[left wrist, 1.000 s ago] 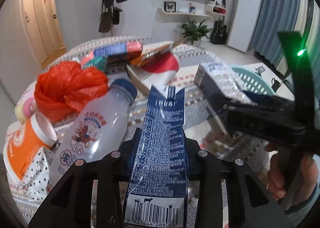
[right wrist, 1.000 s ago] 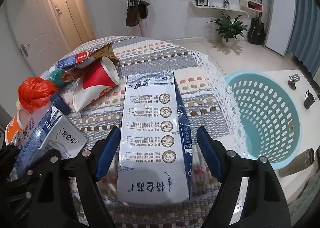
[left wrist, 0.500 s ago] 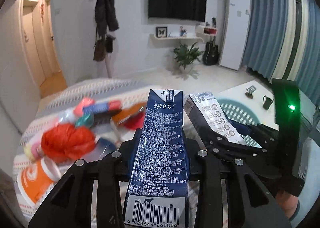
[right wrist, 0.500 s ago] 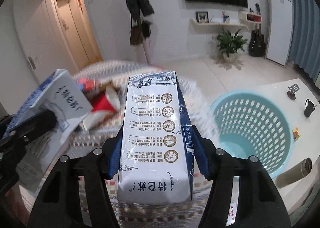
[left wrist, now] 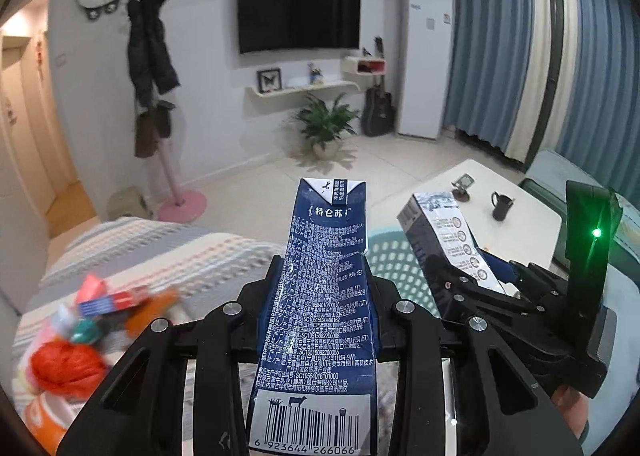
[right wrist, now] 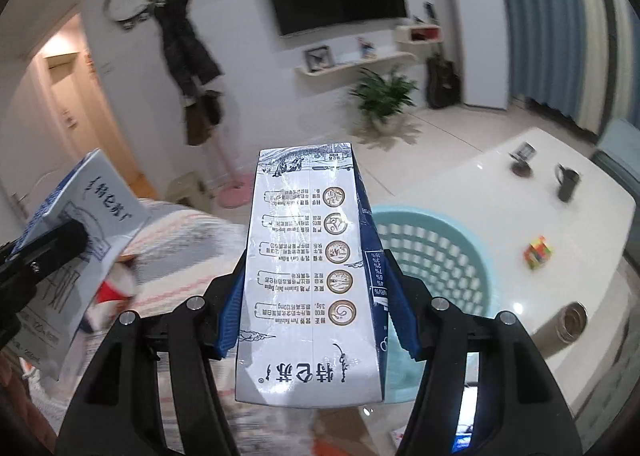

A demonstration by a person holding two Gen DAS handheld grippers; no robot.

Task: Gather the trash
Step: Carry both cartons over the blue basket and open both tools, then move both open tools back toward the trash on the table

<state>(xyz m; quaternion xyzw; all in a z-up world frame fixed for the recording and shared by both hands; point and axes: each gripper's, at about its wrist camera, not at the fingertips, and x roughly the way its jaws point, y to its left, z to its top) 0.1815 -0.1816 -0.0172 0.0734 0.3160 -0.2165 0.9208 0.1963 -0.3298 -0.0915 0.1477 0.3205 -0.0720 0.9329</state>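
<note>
White walls, a dark television and blue curtains were seen behind everything, with a potted plant on the pale floor. A striped cloth covered the surface at the lower left of the left wrist view, where leftover trash was blurred into smears of red, orange and teal; the single items could not be told apart.

The left claw was closed on a dark blue milk carton, its pads pressed to the carton's two narrow sides. The carton was held above the surface, its barcode end cut off by the lower edge of the picture.

The right claw was clamped on a white and blue milk carton, blue pads against both sides. Its jaws had just been closing onto that carton. The carton's near end hid the space beneath it.

A light blue perforated basket was seen behind and below the right carton, largely hidden by carton and claw. In the left wrist view only a strip of its rim showed between the two cartons.

A low white table beyond the basket carried a dark mug, a small coloured cube and another dark object too blurred to name.
</note>
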